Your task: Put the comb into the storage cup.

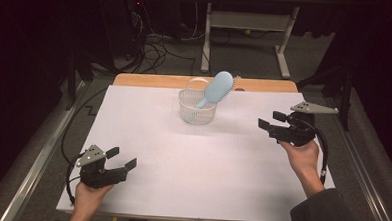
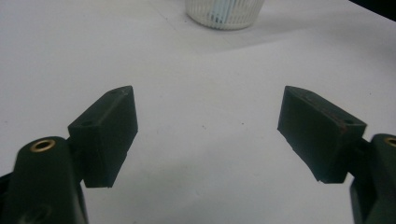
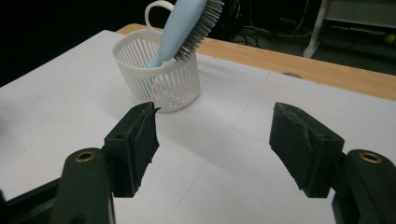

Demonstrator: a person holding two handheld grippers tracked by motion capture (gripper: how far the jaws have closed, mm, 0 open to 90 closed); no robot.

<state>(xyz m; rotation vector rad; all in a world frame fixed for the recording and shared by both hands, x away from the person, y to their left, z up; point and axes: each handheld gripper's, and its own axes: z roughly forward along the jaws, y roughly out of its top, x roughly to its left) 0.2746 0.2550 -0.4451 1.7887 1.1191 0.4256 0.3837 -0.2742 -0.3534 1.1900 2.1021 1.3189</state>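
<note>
Standing apart with nothing between the jaws: right gripper (image 1: 272,122), resting just above the white sheet (image 1: 192,160) at its right edge, aiming leftward across the table. Likewise gaping wide and empty: left gripper (image 1: 122,158), sitting low over the near left corner of the sheet, pointing right and slightly away. In the left gripper view, the same left gripper (image 2: 206,135) spreading over bare white paper. In the right gripper view, the right gripper (image 3: 212,144) framing open sheet, with faint fold lines crossing below.

Lying clear between either pair of jaws and the white slatted basket (image 1: 186,107): only flat sheet, nothing blocking the way. Standing well apart from both grippers, near the far middle of the sheet: that basket, upright, its loop handle at the far rim. Leaning inside it: a pale blue hairbrush (image 1: 218,87), handle down in the basket, head sticking up and out over the rim toward the right, bristles facing the right in the high view.

Showing past the sheet's far edge: a strip of wooden tabletop (image 1: 150,81). Beyond that, on the floor: tangled cables (image 1: 156,48) and a white table frame (image 1: 248,22).
</note>
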